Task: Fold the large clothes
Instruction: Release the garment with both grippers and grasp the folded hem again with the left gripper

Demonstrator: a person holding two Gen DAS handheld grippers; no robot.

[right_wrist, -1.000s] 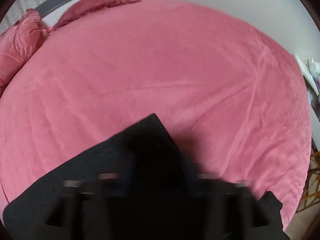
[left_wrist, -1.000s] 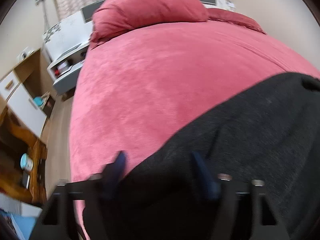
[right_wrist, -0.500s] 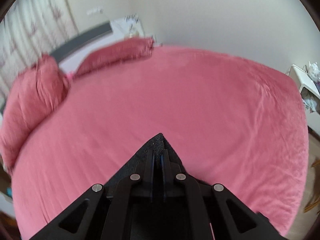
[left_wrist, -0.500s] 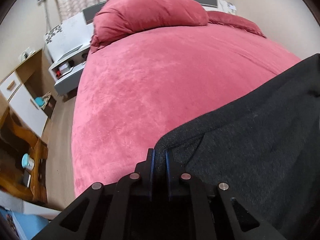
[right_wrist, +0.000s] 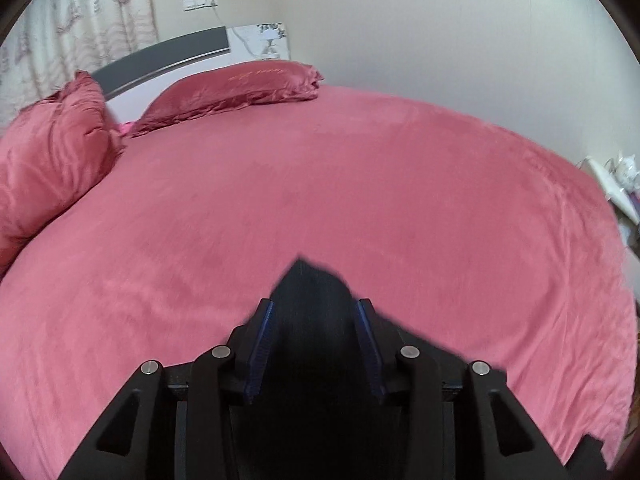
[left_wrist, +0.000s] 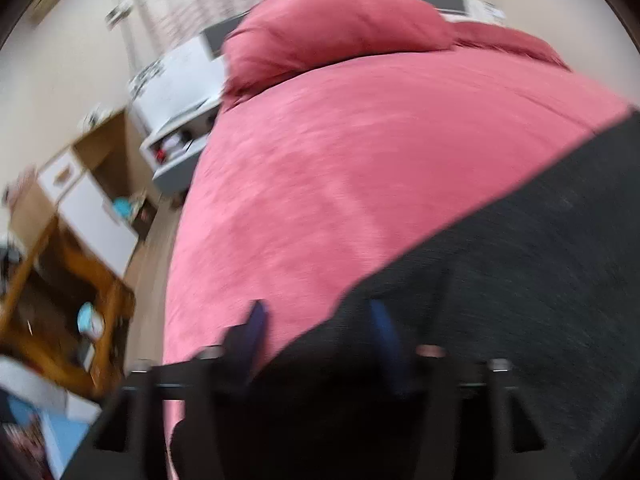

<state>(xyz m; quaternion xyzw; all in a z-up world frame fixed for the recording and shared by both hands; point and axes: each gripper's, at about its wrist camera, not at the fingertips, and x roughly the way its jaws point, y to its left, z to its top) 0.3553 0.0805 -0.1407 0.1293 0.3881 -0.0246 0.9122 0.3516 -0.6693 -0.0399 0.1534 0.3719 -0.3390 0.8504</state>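
Across the near half of a bed (right_wrist: 420, 184) covered in a pink plush sheet lies a dark charcoal garment (left_wrist: 520, 280), its straight edge running diagonally from the near left up toward the far right in the left wrist view. That view is smeared by motion blur. The left gripper (left_wrist: 320, 320) stands with its jaws wide apart and has just been opening; its left blue-padded finger sits over the pink sheet, its right one over the dark cloth, and the garment's edge passes between them without either pad pressing on it.

From the right wrist view, a pointed corner of the same garment (right_wrist: 312, 300) sticks out beyond the right gripper (right_wrist: 316, 308), toward the far side of the bed. This gripper's jaws have just been opening as well and stand at a moderate gap, with the cloth filling the space between the blue pads. Whether the pads touch the cloth I cannot tell for certain, though they look clear of it.

At the far end of the bed lie two pink pillows (right_wrist: 236, 92) against a grey and white headboard (right_wrist: 168, 50), one plump at the left and one flat at the middle. Left of the bed, in the left wrist view, stand a white bedside cabinet (left_wrist: 176, 92) and a wooden shelf unit (left_wrist: 60, 312).
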